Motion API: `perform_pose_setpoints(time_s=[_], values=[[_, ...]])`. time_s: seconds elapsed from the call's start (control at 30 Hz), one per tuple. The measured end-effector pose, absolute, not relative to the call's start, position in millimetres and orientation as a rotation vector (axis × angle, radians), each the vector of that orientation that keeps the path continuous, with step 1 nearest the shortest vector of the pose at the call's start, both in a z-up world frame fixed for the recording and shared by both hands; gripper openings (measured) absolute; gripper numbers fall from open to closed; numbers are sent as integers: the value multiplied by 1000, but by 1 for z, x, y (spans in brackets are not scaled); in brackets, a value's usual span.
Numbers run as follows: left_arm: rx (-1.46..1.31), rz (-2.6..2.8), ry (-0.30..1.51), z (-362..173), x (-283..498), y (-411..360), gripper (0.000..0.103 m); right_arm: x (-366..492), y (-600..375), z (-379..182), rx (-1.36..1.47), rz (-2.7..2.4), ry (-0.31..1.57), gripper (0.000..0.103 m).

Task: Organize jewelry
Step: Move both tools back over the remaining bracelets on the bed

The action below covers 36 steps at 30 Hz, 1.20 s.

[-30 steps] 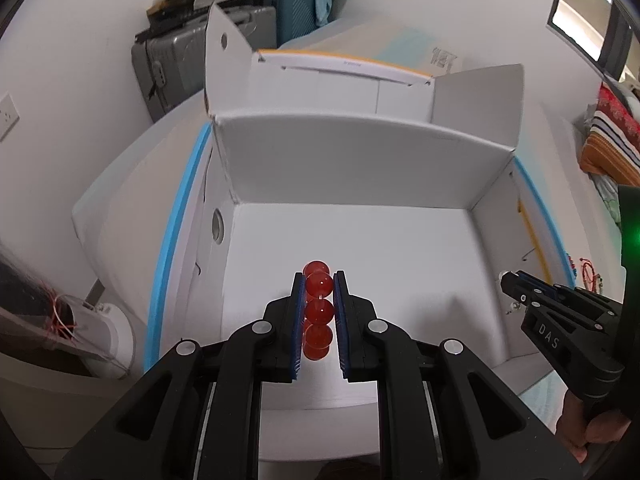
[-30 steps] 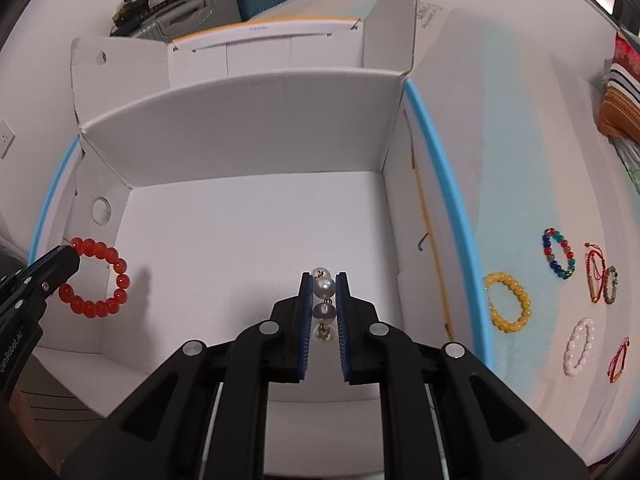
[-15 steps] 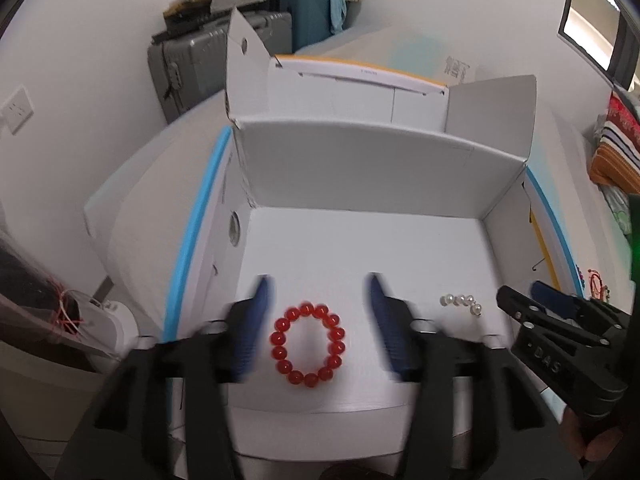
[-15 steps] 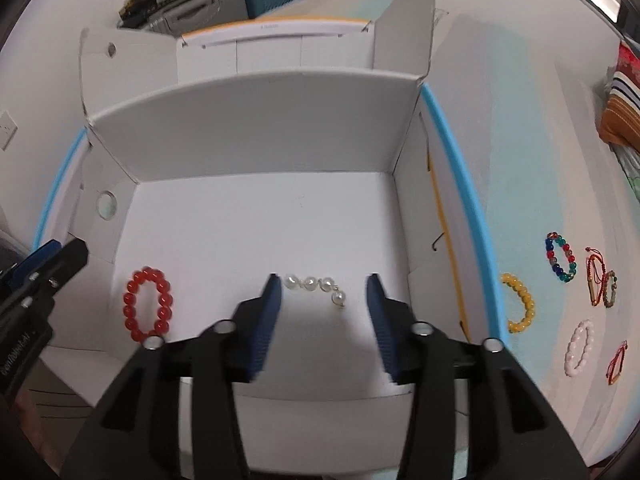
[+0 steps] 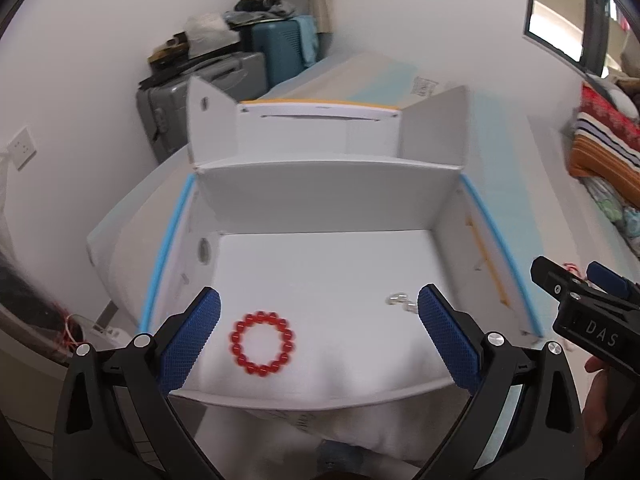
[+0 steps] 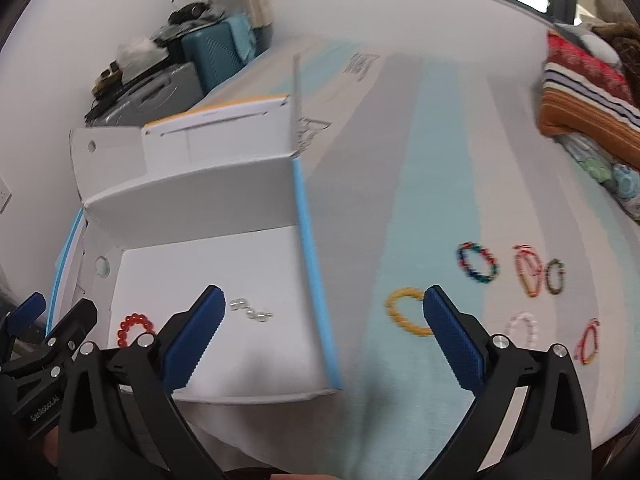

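A red bead bracelet (image 5: 262,344) lies flat on the floor of the open white box (image 5: 328,196), near its front left. A short pearl piece (image 5: 400,302) lies to its right. My left gripper (image 5: 318,296) hovers above the box front, its jaws opening wide, with nothing held between them. My right gripper (image 6: 323,294) hangs over the box's blue right edge, its jaws also opening and holding nothing. The pearls (image 6: 250,310) and red bracelet (image 6: 134,324) rest on the box floor. A yellow bracelet (image 6: 404,312) lies on the bed just outside the box.
On the striped bedcover right of the box lie a multicoloured bead bracelet (image 6: 478,262), a red cord bracelet (image 6: 528,270), a dark bead one (image 6: 555,276), a pale one (image 6: 522,326) and another red cord (image 6: 588,340). Suitcases (image 5: 224,80) stand behind; folded blankets (image 6: 588,100) far right.
Both grippers went from shut to wide open. The red bracelet and the pearls dropped onto the box floor. Both grippers drew back and up, and the right view swung rightwards.
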<state>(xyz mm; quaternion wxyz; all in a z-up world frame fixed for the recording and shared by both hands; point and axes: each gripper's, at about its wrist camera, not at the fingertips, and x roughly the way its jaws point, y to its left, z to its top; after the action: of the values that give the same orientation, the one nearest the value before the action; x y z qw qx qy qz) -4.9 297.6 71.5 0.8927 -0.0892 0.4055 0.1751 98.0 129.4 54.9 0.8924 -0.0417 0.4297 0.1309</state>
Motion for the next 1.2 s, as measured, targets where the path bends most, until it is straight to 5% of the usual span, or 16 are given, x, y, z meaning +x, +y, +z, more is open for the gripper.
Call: perform_pose_setpoints(time_s=[0.63, 1.2], values=[[-89, 119, 803, 96, 32, 126, 97, 77, -62, 86, -39, 42, 828, 95], [-27, -44, 857, 66, 61, 1, 97, 65, -206, 57, 67, -116, 864, 95]])
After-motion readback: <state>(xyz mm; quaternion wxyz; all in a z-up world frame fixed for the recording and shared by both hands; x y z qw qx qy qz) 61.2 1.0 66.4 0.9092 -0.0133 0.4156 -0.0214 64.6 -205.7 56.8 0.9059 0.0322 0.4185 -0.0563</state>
